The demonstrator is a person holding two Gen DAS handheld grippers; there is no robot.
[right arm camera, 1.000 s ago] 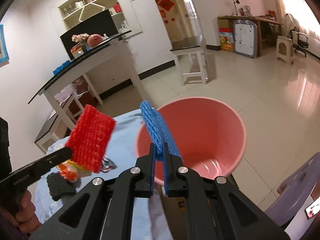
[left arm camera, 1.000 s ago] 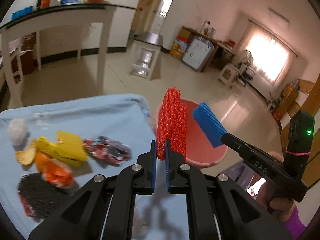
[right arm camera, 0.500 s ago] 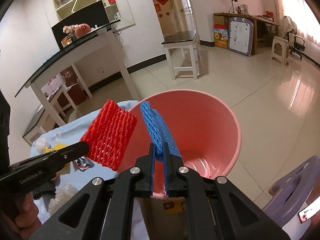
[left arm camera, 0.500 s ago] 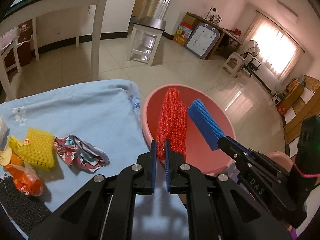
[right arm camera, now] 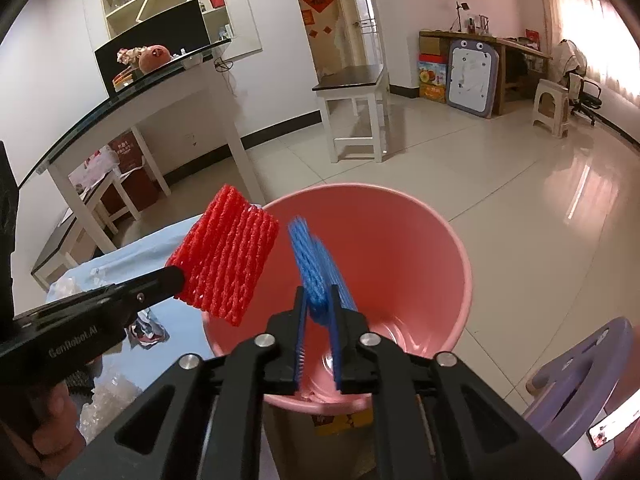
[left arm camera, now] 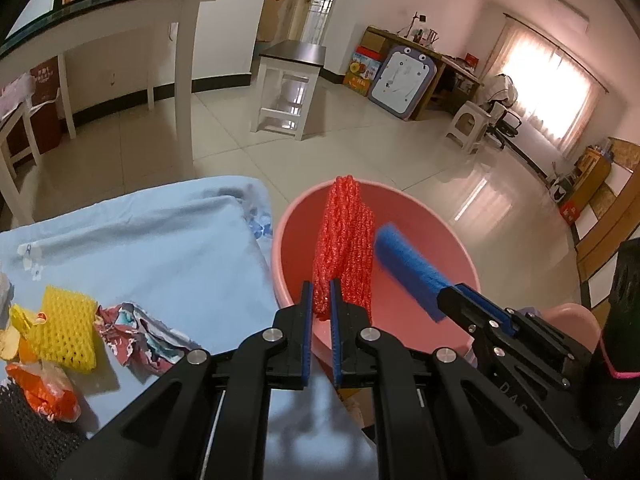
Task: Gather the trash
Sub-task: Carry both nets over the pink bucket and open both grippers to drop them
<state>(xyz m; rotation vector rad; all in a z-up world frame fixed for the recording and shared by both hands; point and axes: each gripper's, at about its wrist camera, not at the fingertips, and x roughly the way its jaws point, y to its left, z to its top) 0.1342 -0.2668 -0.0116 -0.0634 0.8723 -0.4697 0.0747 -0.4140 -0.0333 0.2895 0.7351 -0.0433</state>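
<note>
Pink plastic, round and open-mouthed, the bucket stands on the floor just beside the table draped in a pale blue cloth, judged to be there so scraps can be carried off the edge and dropped in; both tools hang over its mouth for that reason; the left gripper is pressed together on the lower edge of a red foam-mesh fruit sleeve, which stands upright from the pads toward twelve o'clock, its body over the bucket's near-left rim; the right gripper has just been opening its jaws, and in its own view a gap shows between the pads and the blue foam-mesh sleeve, which sits blurred and loose between them, leaning toward eleven o'clock above the bucket's hollow; it looks released and about to fall; from the left wrist view that blue sleeve lies at three o'clock of the red one, close beside it; more trash waits on the cloth at eight o'clock: a yellow foam-mesh sleeve, a crumpled printed wrapper and an orange plastic wrapper; the red sleeve seems next to be let go.
</note>
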